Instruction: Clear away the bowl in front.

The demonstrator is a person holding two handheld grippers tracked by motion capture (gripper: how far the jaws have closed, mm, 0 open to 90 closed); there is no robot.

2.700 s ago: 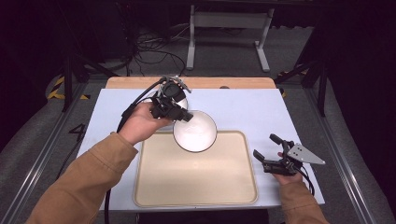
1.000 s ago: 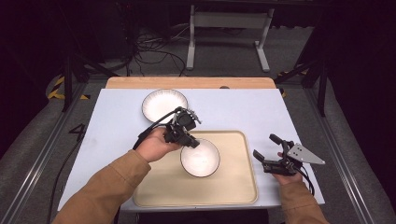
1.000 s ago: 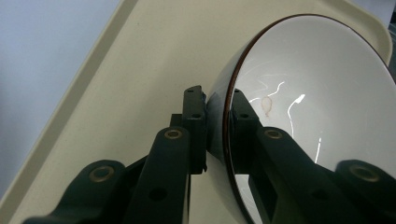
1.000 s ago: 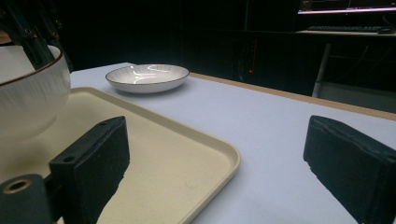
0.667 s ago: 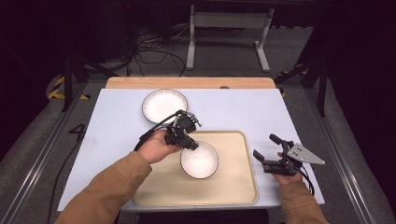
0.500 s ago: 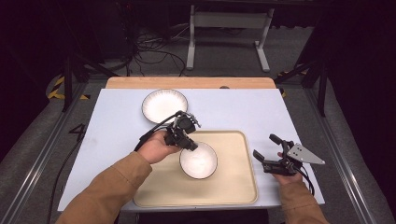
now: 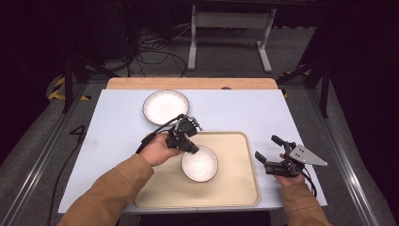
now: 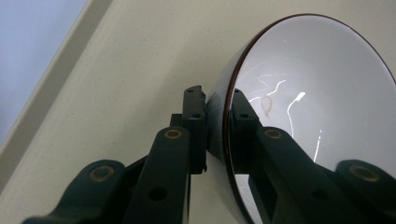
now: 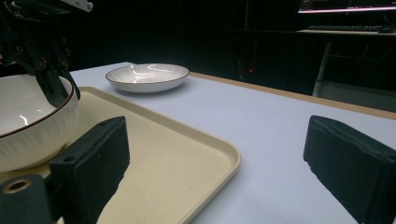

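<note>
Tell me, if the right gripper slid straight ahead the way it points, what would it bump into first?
Probably nothing soon: the open right gripper points across the beige plastic tray's corner and the bare white tabletop. The shallow white plate lies off to the left, though depth is hard to judge.

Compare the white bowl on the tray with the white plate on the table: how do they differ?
The bowl is deep; the plate is shallow. The bowl sits on the beige tray, the plate on the table. The left gripper clamps the bowl's rim; the plate lies free. Both are white with dark rims.
</note>
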